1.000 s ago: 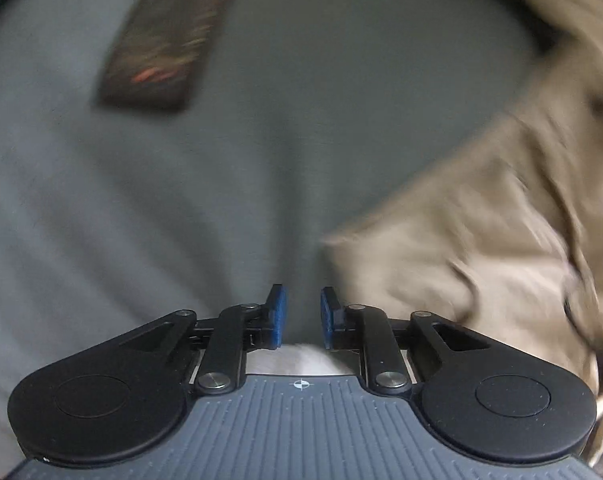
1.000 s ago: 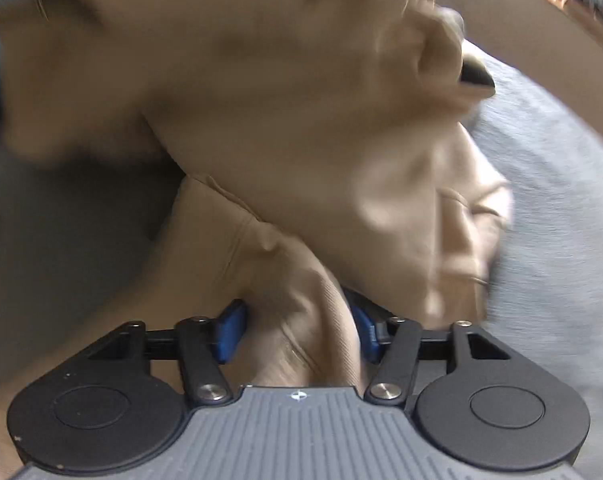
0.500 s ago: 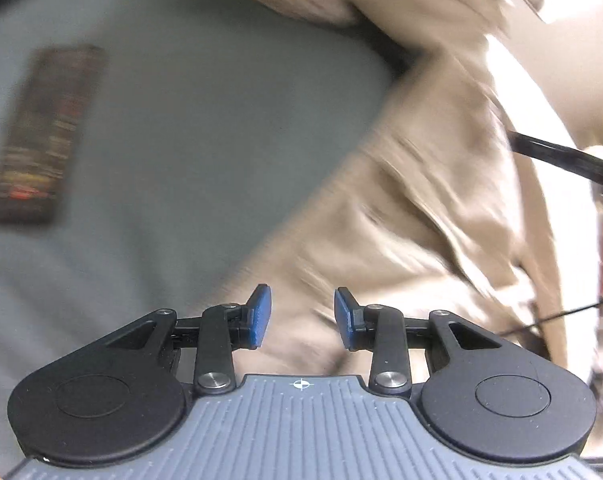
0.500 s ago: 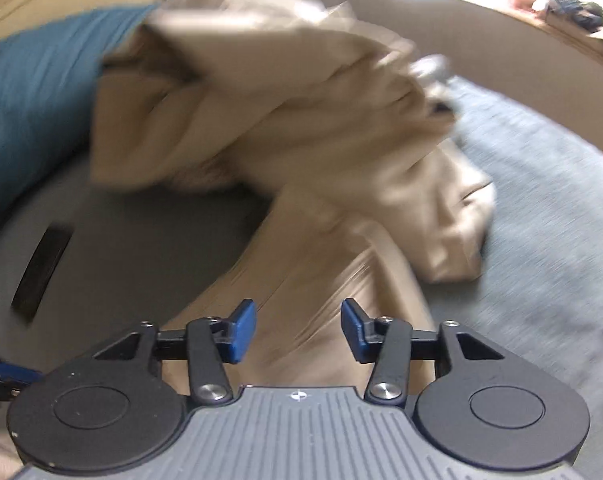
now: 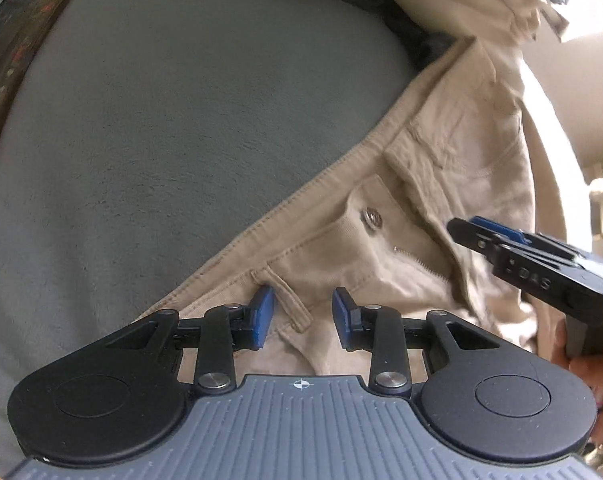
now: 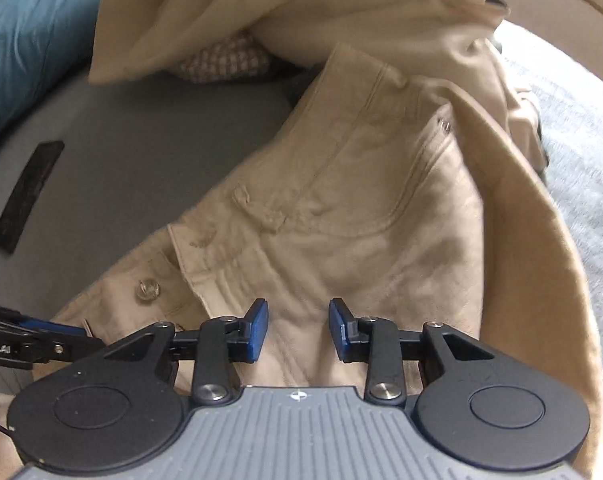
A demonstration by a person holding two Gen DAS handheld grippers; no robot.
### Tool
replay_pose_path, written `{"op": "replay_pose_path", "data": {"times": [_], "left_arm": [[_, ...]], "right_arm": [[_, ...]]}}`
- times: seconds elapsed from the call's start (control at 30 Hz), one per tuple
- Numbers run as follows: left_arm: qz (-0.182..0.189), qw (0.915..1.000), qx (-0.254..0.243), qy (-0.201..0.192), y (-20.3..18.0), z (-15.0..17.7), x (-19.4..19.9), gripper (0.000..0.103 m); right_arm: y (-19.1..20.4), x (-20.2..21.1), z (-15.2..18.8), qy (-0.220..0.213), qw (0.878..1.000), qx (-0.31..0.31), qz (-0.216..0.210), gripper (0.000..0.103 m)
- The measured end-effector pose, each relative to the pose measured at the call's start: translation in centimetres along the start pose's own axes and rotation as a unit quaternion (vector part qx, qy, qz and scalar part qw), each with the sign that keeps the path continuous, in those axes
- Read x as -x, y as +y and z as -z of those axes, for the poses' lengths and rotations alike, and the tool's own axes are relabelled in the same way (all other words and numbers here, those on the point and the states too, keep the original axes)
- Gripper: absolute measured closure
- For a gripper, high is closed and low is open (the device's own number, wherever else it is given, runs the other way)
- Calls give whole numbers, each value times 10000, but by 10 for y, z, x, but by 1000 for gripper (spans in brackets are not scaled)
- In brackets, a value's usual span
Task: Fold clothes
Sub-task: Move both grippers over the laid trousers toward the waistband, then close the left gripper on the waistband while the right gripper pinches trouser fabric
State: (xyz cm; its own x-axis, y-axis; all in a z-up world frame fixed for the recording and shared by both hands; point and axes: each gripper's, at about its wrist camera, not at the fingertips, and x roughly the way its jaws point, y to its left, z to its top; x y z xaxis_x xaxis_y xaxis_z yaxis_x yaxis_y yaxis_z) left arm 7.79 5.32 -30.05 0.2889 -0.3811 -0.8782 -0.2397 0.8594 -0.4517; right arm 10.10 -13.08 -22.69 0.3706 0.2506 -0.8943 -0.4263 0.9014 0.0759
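Beige trousers (image 5: 441, 168) lie on a grey bed cover (image 5: 181, 120), waistband toward me, with a metal button (image 5: 371, 216) at the fly. My left gripper (image 5: 301, 312) hovers over the waistband, open, a belt loop (image 5: 289, 300) in the gap and the pads apart from it. My right gripper (image 6: 297, 324) sits over the trousers (image 6: 361, 200) just right of the button (image 6: 147, 290). Its jaws are closing with wrinkled cloth beneath them, and the pads do not press on it. The right gripper (image 5: 473, 228) also shows at the right of the left wrist view.
A dark flat remote-like bar (image 6: 25, 196) lies on the cover to the left. A blue pillow (image 6: 29, 40) is at the far left. More beige cloth and a checked fabric (image 6: 225, 60) pile up behind the trousers. A person's hand (image 5: 589, 368) holds the right gripper.
The left gripper has swung from bare grey cover to the waistband. The right gripper's jaws have narrowed, let go the bunched cloth and shifted to the fly area. The trousers now lie spread out.
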Motion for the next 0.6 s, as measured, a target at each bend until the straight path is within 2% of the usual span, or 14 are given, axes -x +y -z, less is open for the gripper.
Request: {"op": "replay_pose_path", "data": {"times": [0.23, 0.33, 0.37, 0.47, 0.6], "left_arm": [[133, 9993, 321, -140, 20, 11, 7, 73], [46, 9994, 300, -144, 25, 15, 9, 83], [-27, 9994, 312, -139, 27, 16, 9, 93], [-18, 9988, 463, -130, 31, 17, 12, 97], [-111, 9991, 394, -101, 19, 16, 10, 96]], "right_arm": [[-2, 6, -25, -288, 9991, 320, -44, 67], [3, -5, -35, -318, 9978, 576, 11, 67], [5, -9, -37, -334, 9973, 659, 39, 67], [7, -24, -42, -151, 9972, 726, -107, 66], [13, -29, -43, -65, 9953, 943, -221, 65]]}}
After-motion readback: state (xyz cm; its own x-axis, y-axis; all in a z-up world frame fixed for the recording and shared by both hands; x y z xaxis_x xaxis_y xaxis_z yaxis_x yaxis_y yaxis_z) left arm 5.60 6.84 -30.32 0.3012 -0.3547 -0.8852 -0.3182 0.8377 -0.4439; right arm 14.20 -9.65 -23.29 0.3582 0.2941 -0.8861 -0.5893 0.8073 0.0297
